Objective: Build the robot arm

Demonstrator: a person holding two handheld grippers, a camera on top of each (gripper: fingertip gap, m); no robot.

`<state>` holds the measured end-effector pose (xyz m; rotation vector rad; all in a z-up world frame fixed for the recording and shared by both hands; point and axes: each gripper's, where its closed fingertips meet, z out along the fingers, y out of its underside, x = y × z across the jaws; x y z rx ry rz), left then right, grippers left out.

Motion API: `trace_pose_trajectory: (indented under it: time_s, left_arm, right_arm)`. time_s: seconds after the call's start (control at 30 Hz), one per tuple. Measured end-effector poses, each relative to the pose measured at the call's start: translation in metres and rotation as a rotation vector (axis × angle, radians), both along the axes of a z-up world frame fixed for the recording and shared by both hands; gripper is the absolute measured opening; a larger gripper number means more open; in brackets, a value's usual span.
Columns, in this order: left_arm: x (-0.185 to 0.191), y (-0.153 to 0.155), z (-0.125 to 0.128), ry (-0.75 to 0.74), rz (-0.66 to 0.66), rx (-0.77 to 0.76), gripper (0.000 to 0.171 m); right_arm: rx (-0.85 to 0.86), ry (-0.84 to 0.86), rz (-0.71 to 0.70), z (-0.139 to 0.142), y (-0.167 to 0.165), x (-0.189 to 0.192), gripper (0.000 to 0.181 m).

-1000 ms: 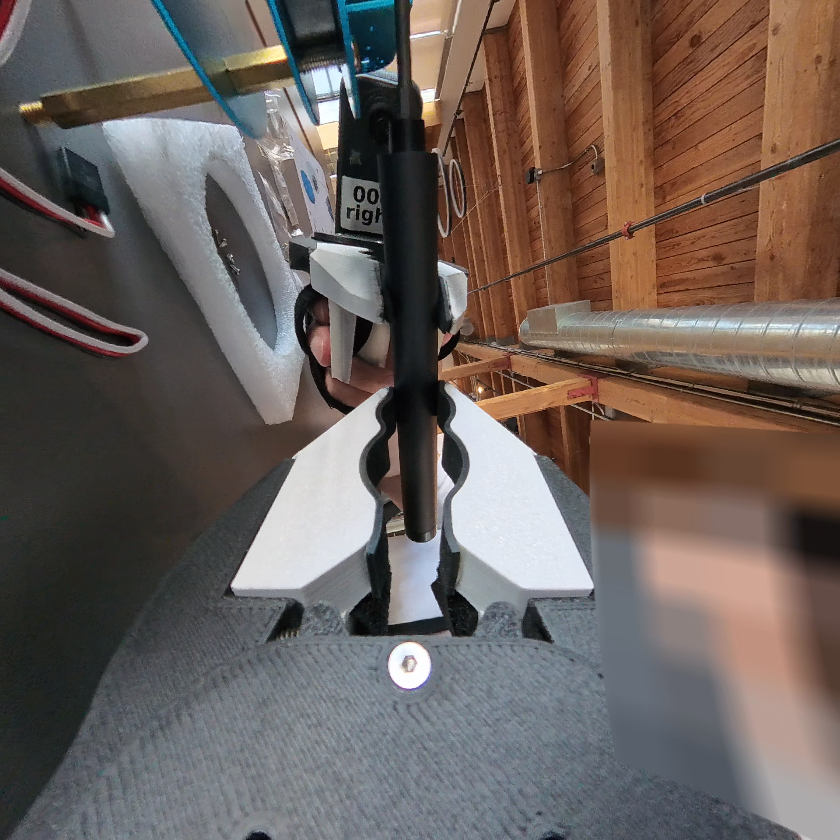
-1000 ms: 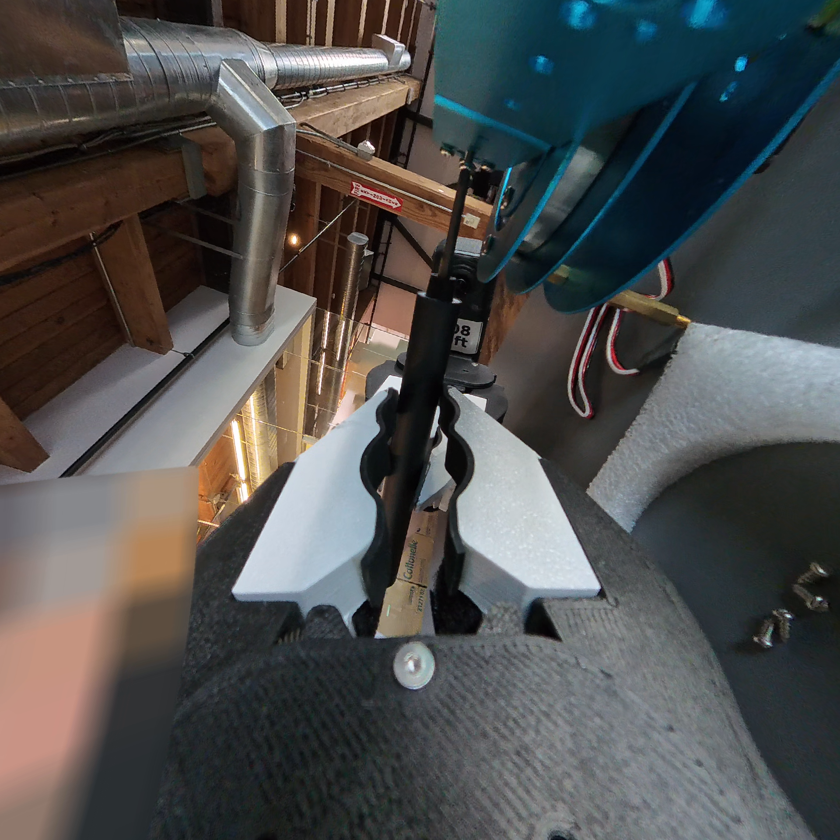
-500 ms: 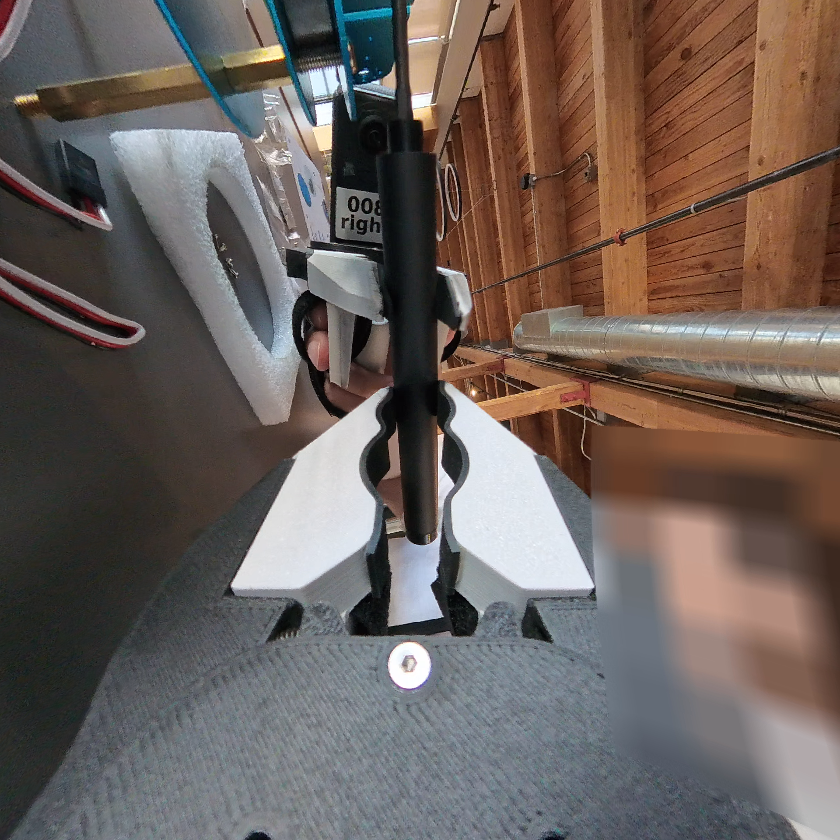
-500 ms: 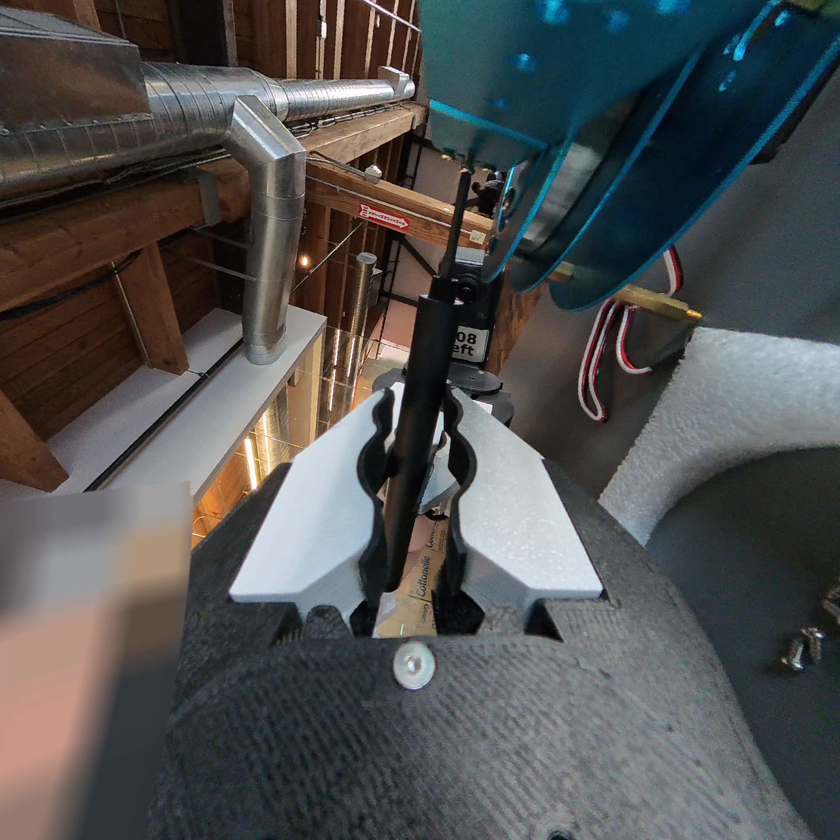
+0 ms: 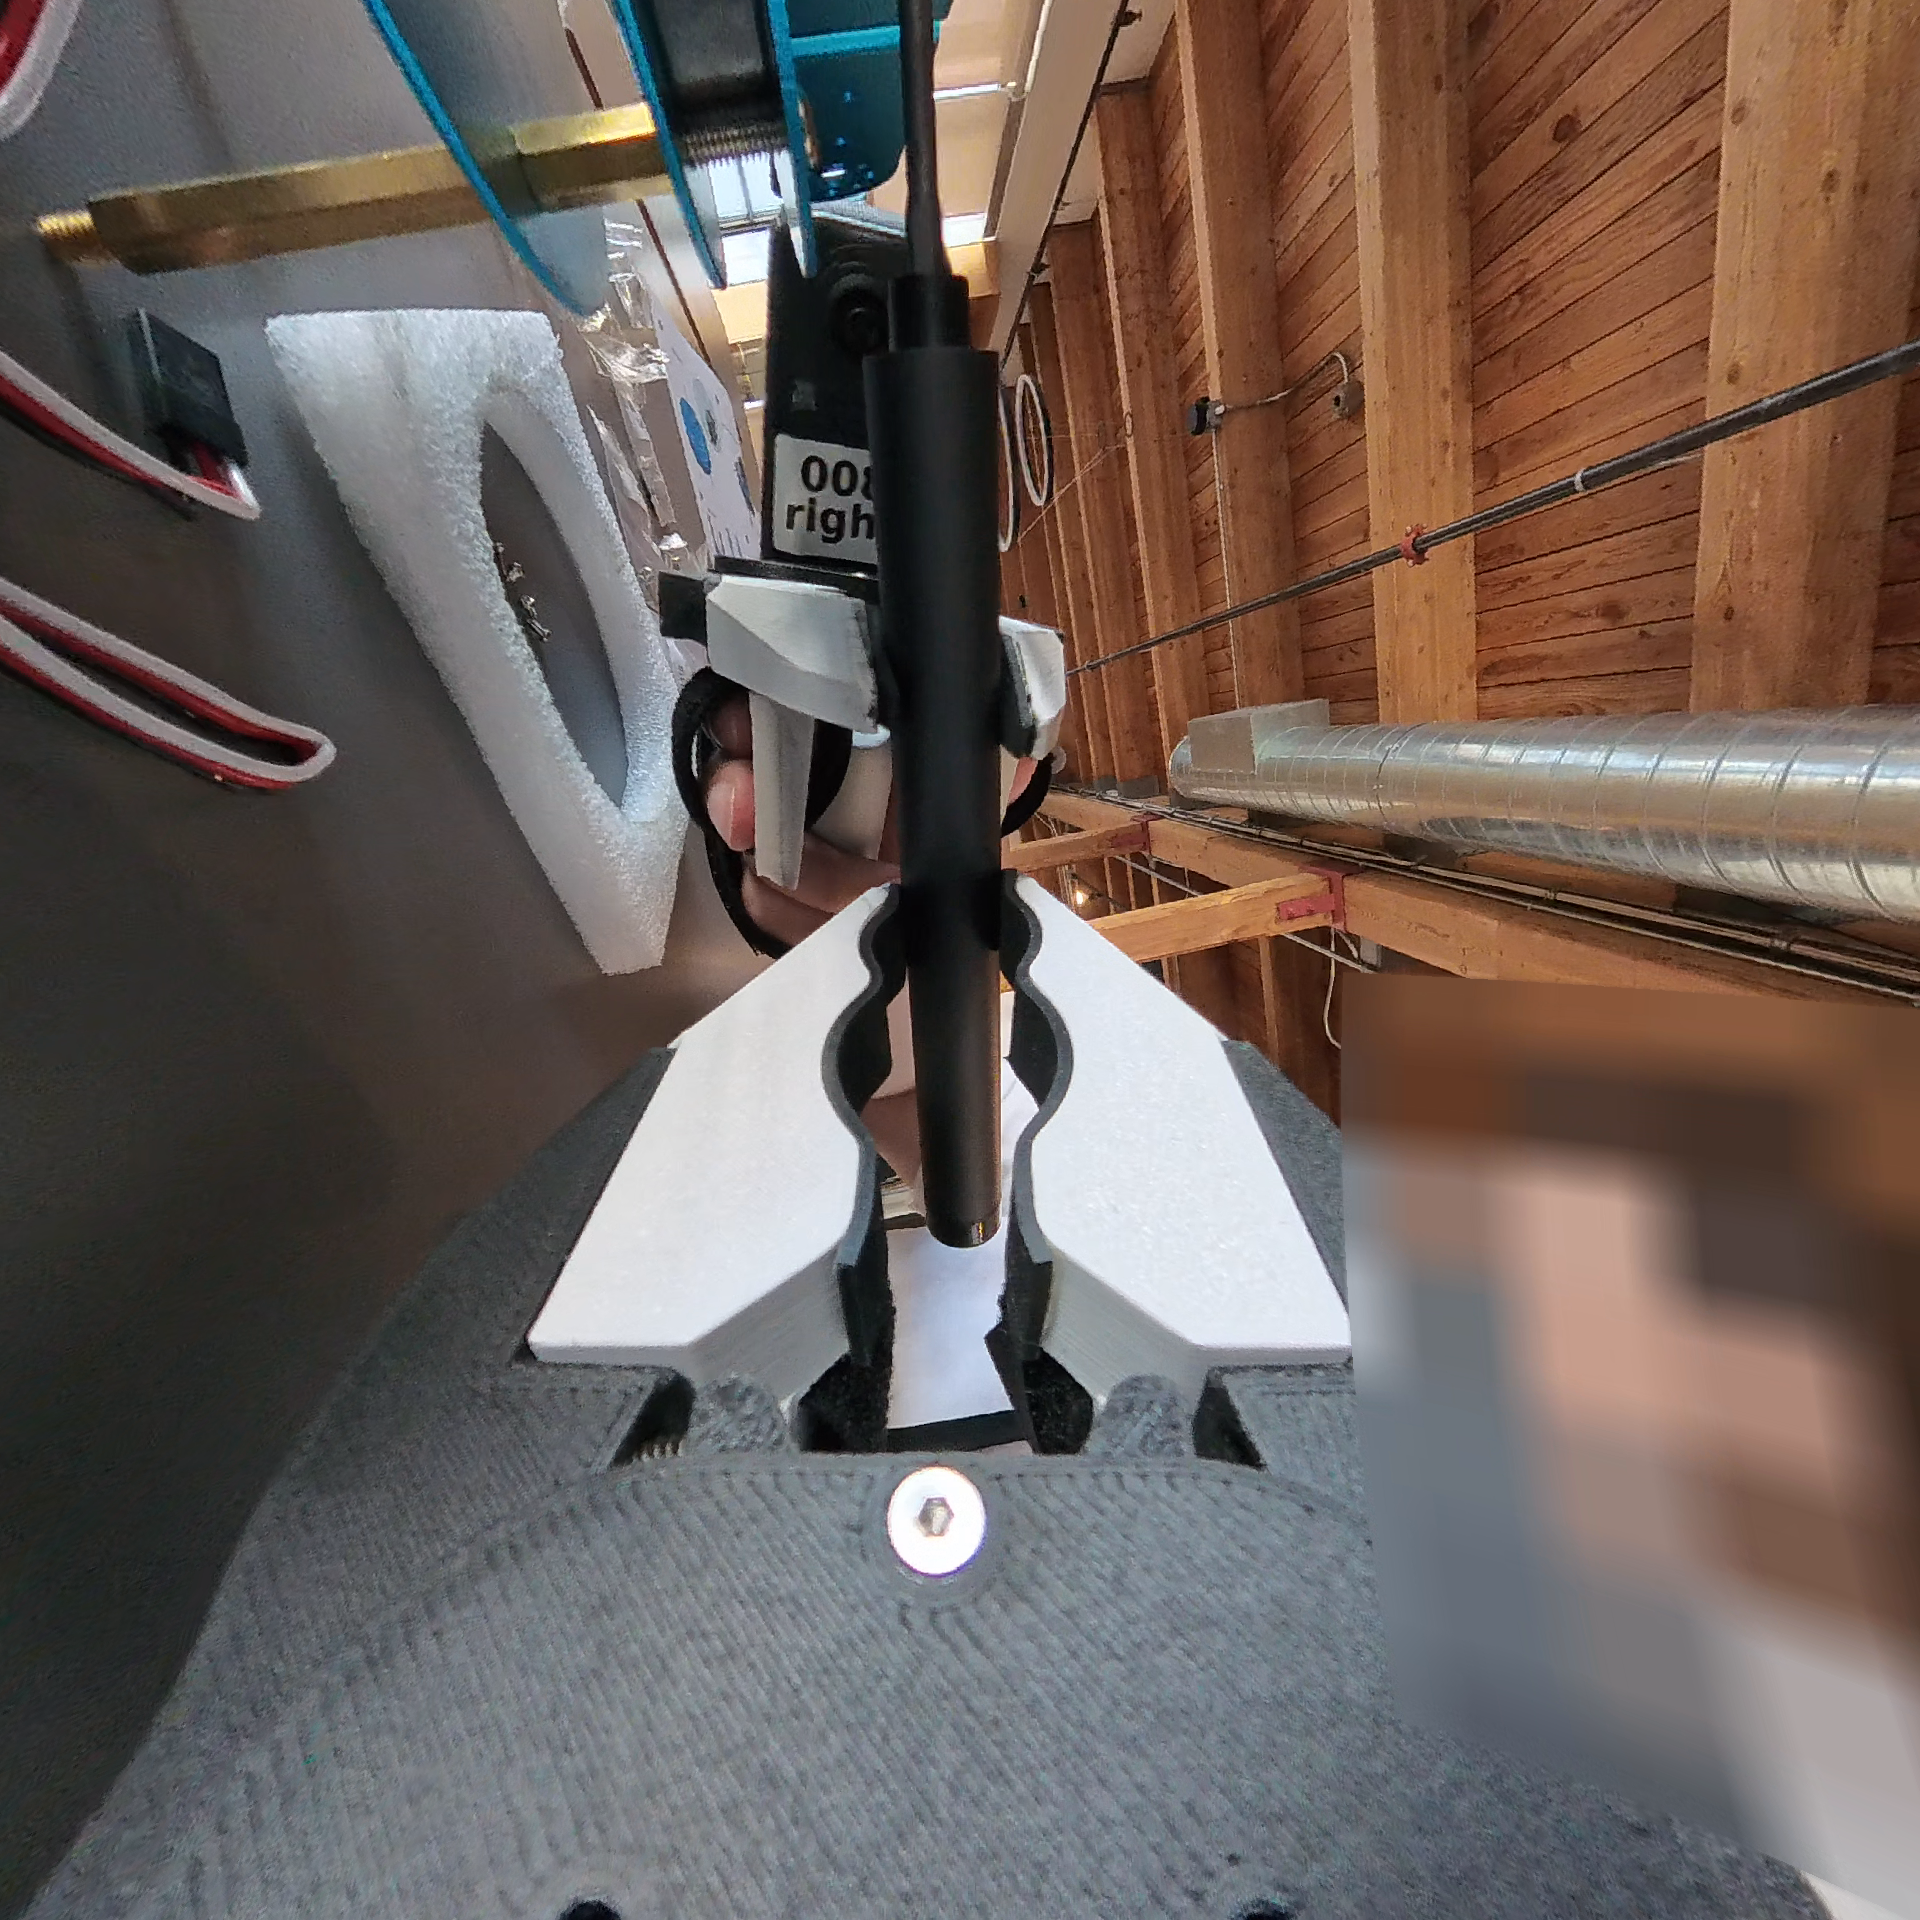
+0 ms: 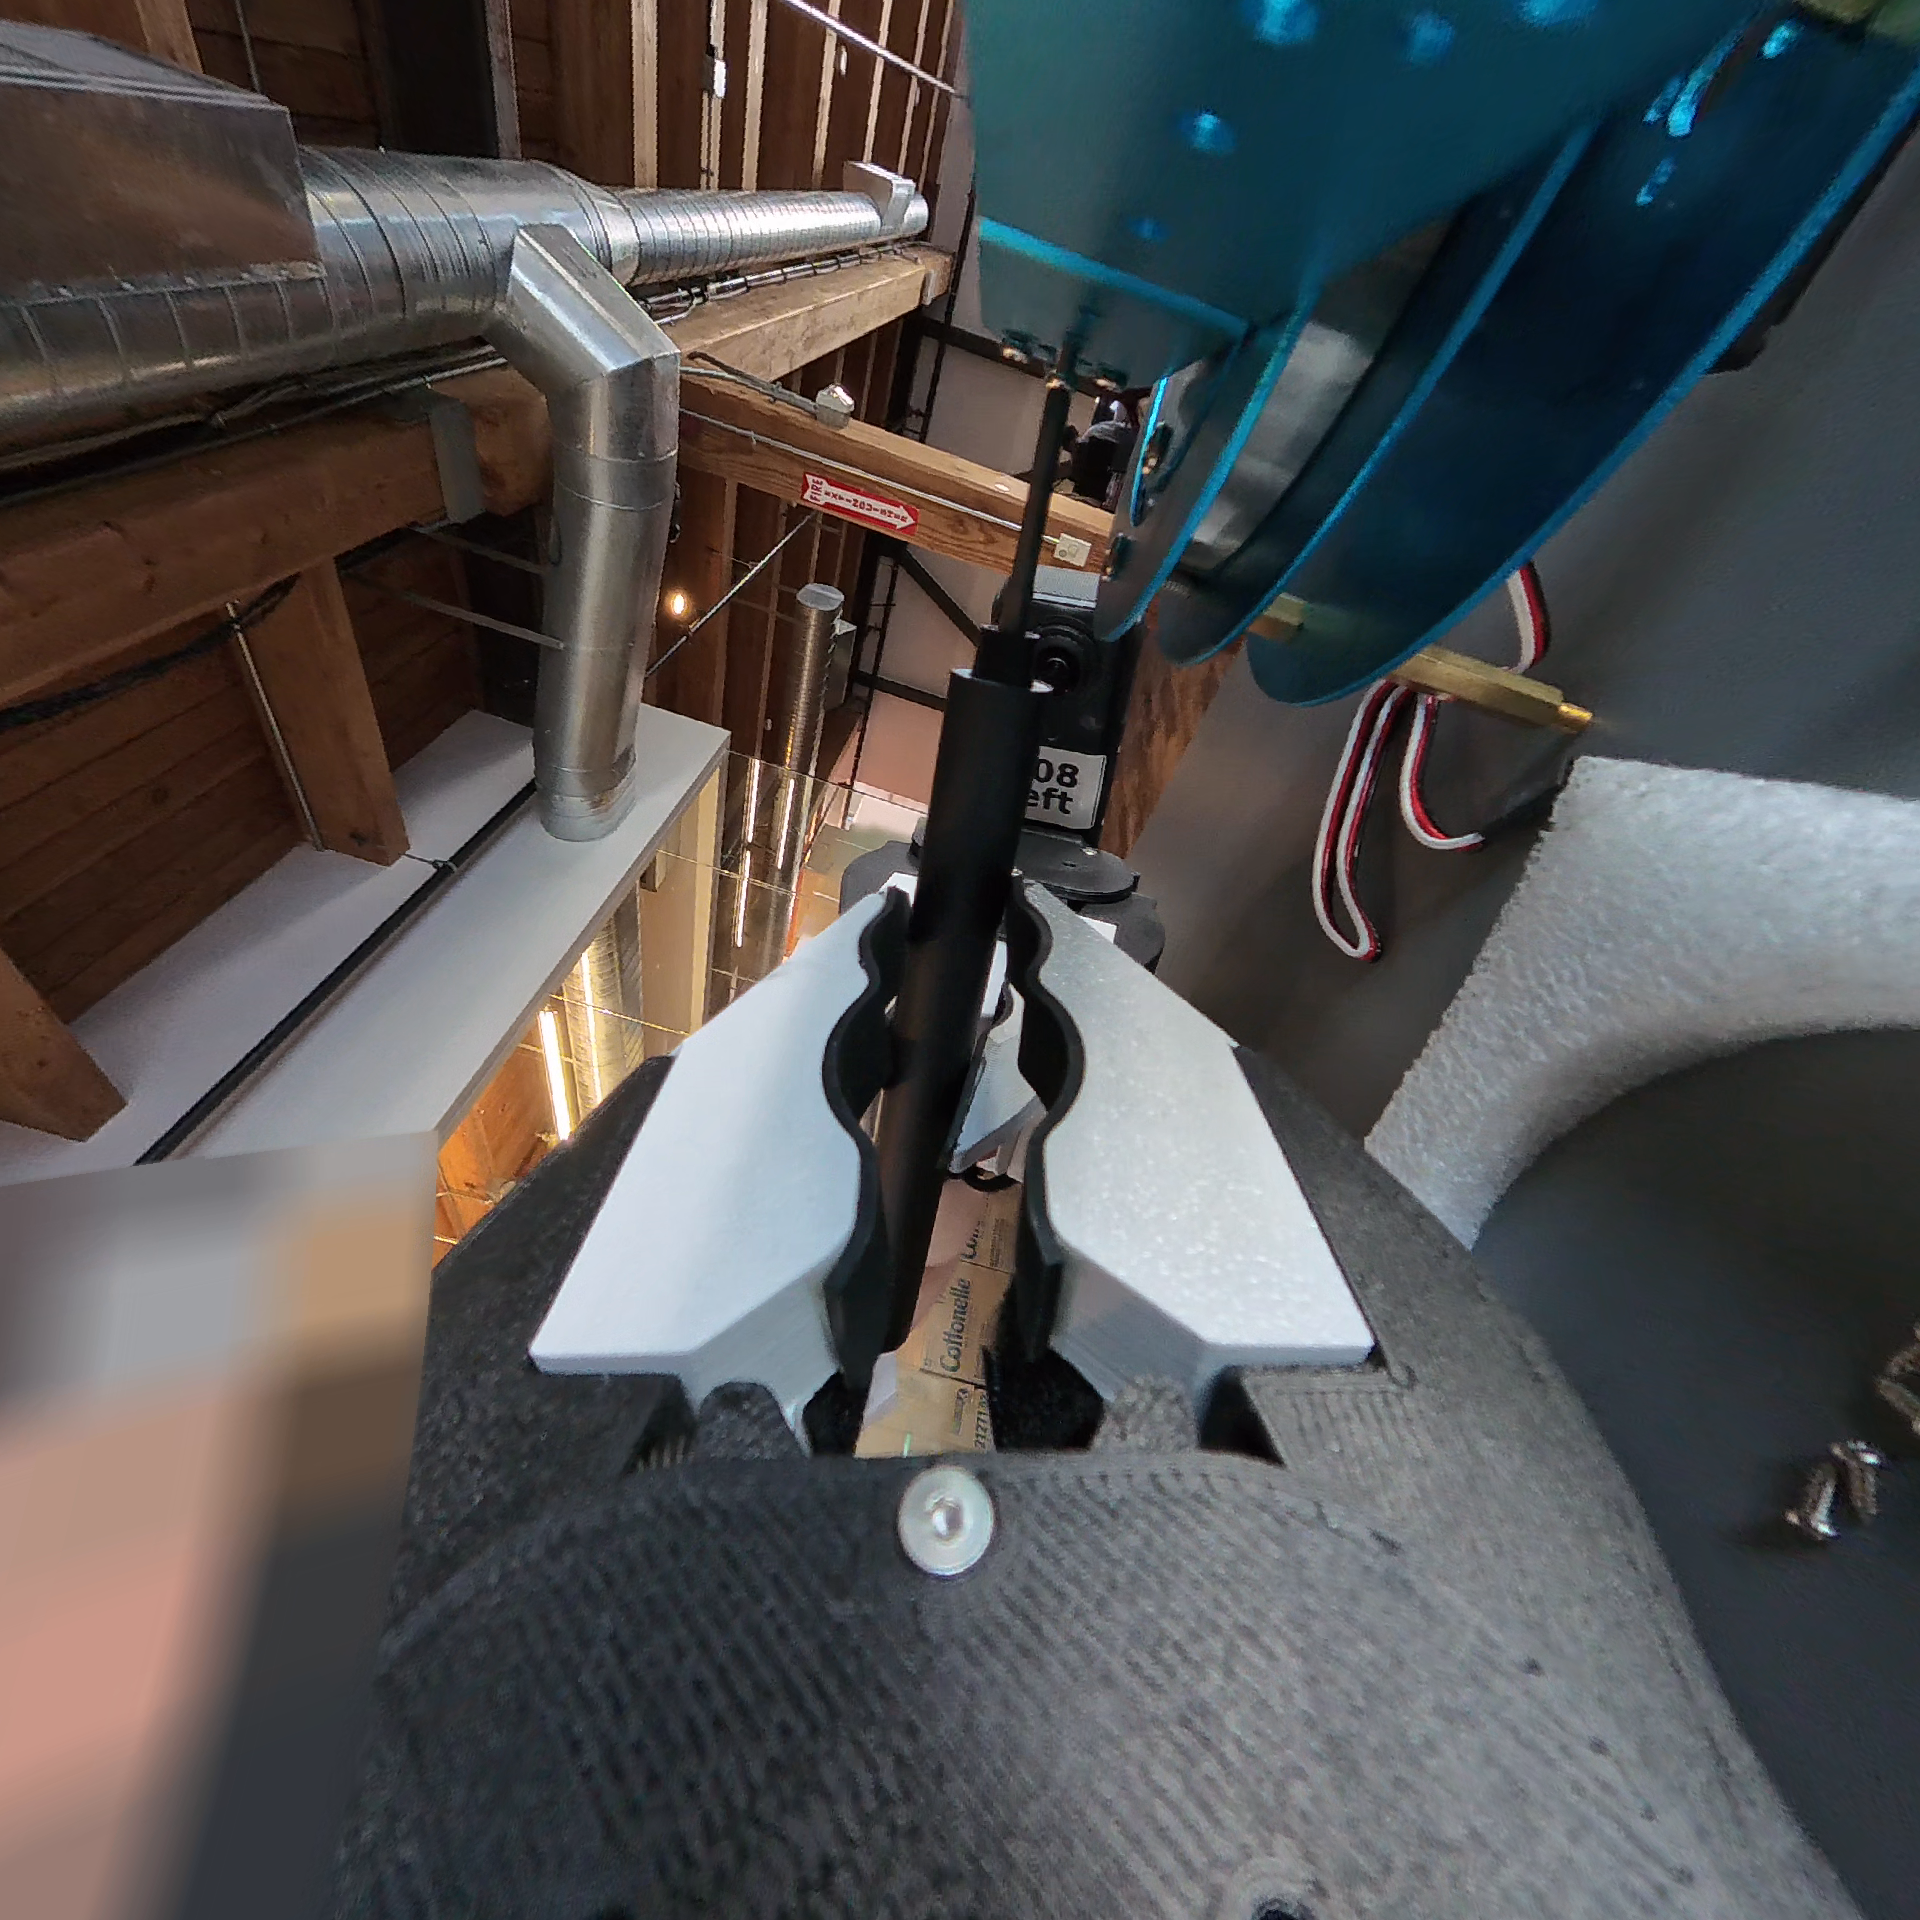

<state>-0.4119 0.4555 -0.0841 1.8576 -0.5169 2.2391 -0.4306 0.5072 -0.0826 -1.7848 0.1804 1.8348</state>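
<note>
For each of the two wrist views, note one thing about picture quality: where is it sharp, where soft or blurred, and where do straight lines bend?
Left wrist view: the black screwdriver handle and left gripper are sharp; the silver duct bows from wide-angle distortion; a mosaic patch covers the lower right. Right wrist view: the right gripper is fairly sharp, the blue plates close to the lens are soft, the screws slightly blurred.

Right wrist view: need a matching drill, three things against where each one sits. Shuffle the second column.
Things:
1. black tool handle
2. loose screws
3. brass standoff

Places:
a. on the grey surface inside the white foam cutout
b. sticking out from the blue plates
c. clamped in the right gripper

Pairs: 1-c, 2-a, 3-b
</note>
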Motion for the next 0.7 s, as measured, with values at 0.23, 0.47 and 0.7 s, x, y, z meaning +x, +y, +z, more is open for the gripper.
trace_pose_trajectory:
  time_s: [0.23, 0.47, 0.7]
  left_arm:
    - [0.0001, 0.0014, -0.0007, 0.005, 0.0, -0.004, 0.016]
    - [0.0008, 0.0016, -0.0008, 0.005, 0.0, -0.007, 0.016]
    - [0.0008, 0.0022, -0.0017, 0.01, -0.001, -0.003, 0.016]
  right_arm:
    - [-0.007, 0.026, 0.004, 0.0029, 0.0005, 0.0003, 0.025]
    - [-0.013, -0.003, -0.005, -0.0009, 0.0017, 0.0001, 0.018]
    - [-0.02, -0.003, -0.007, -0.0014, 0.0025, 0.0002, 0.017]
